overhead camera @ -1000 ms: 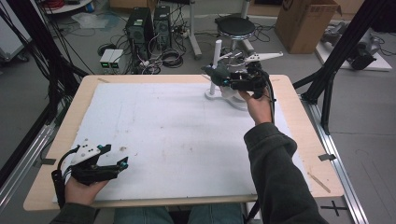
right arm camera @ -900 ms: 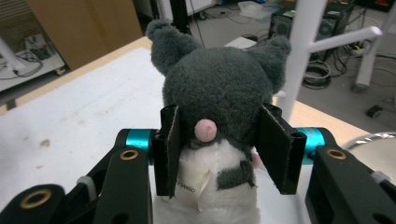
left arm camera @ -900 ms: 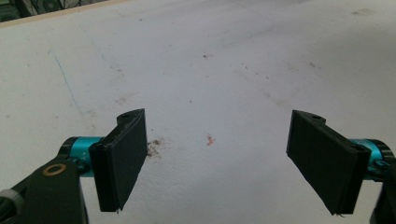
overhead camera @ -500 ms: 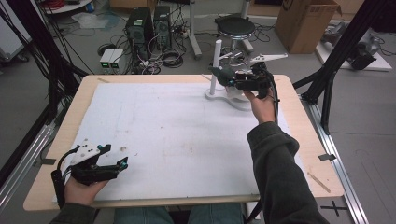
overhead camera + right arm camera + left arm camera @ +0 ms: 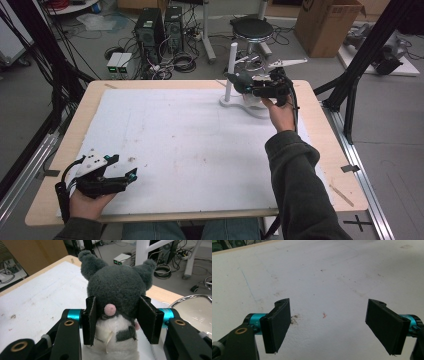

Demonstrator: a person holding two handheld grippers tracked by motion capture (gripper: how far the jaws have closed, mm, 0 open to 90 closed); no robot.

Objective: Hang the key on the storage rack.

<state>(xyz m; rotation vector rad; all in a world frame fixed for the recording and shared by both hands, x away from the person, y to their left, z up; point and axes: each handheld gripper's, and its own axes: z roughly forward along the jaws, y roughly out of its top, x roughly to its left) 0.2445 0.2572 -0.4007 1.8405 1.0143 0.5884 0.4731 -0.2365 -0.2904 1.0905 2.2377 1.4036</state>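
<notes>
Two hand-held tools work over a wooden table (image 5: 330,165) whose top is covered by a white sheet (image 5: 190,135), scuffed and speckled with small brown and reddish marks. The right tool (image 5: 239,81) sits at the far right of the table, its jaws closed on a grey and white plush toy (image 5: 117,292); in the right gripper view the black pads (image 5: 90,320) press into the toy's sides just below its head, with a pink tail and a paper label facing the camera. The toy is held above the sheet, just beside a white stand (image 5: 231,70) with an upright post, and a shiny bowl (image 5: 195,310) lies at the right edge of the right gripper view. The left tool (image 5: 131,176) rests low at the near left corner of the table, held in the person's hand (image 5: 87,202); its jaws stand wide apart with nothing between them, bare stained sheet showing in the gap.

Beyond the far edge, the grey floor carries computer towers (image 5: 157,27), coiled cables (image 5: 182,62), a round stool (image 5: 251,30) and a cardboard box (image 5: 327,25). Black frame struts (image 5: 367,55) rise on both sides of the table.
</notes>
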